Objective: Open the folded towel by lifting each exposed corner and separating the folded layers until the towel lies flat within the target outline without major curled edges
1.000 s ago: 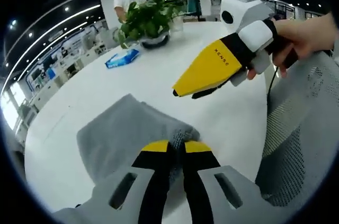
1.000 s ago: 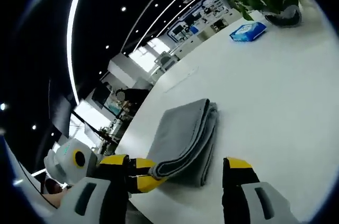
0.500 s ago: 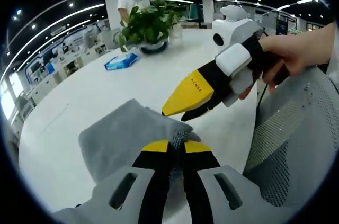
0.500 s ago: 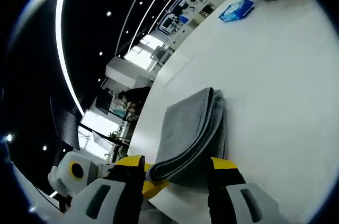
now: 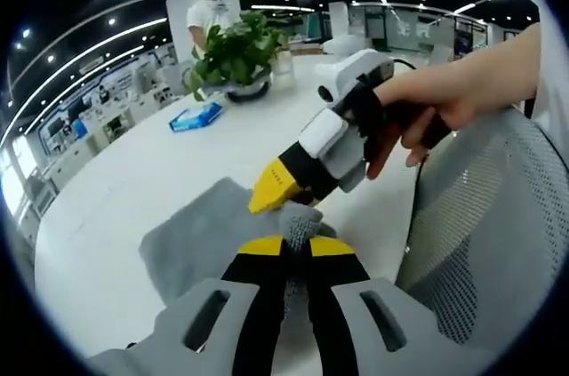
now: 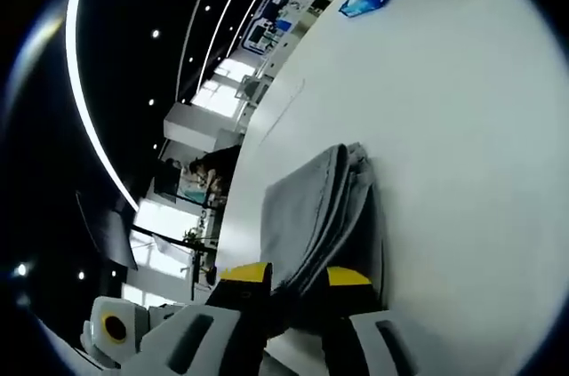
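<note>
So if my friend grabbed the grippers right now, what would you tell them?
Left gripper: jaws shut on the near corner of the towel.
Right gripper: jaws around the towel's near edge, with layers between them; whether they pinch yet can't be told. In the left gripper view its tips are down at the same corner.
Towel: folded in layers, on the white table, near its edge. A blue pack and a plant sit farther off.
Done: corner gripped.
Left: peel the layers apart, open every fold, lay it flat. No outline can be seen.
</note>
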